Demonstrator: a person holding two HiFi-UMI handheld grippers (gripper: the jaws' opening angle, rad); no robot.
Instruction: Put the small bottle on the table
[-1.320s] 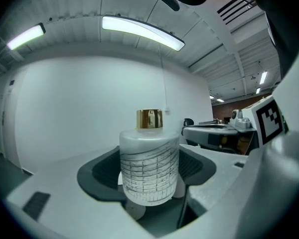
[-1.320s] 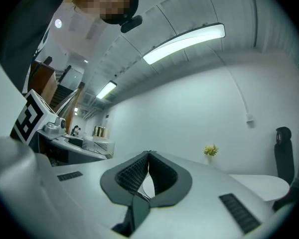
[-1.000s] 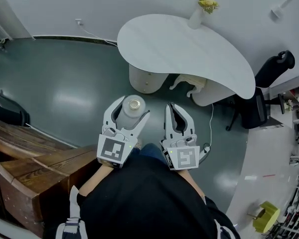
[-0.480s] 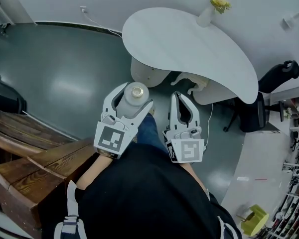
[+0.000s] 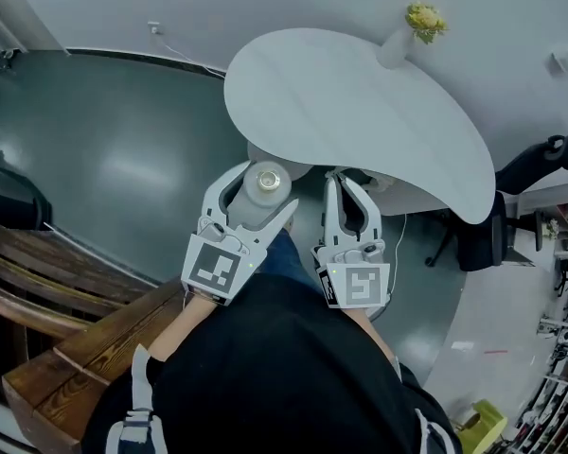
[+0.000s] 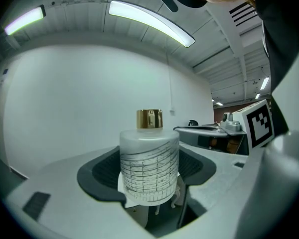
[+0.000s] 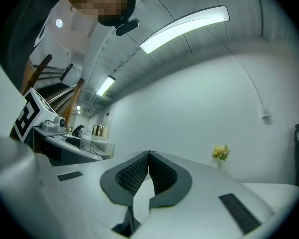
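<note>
Left gripper [image 5: 258,195], head view: clamped on the bottle [image 5: 264,182], which is upright in the air just short of the table's [image 5: 360,112] near edge, not on it. Right gripper [image 5: 346,189] is just right of it. Left gripper view: jaws pressed against the frosted bottle's sides, gold cap [image 6: 149,118] uppermost. Right gripper view: jaws together, nothing between them.

The table [image 5: 360,121] lies open, vase [image 5: 394,49] at far edge.
</note>
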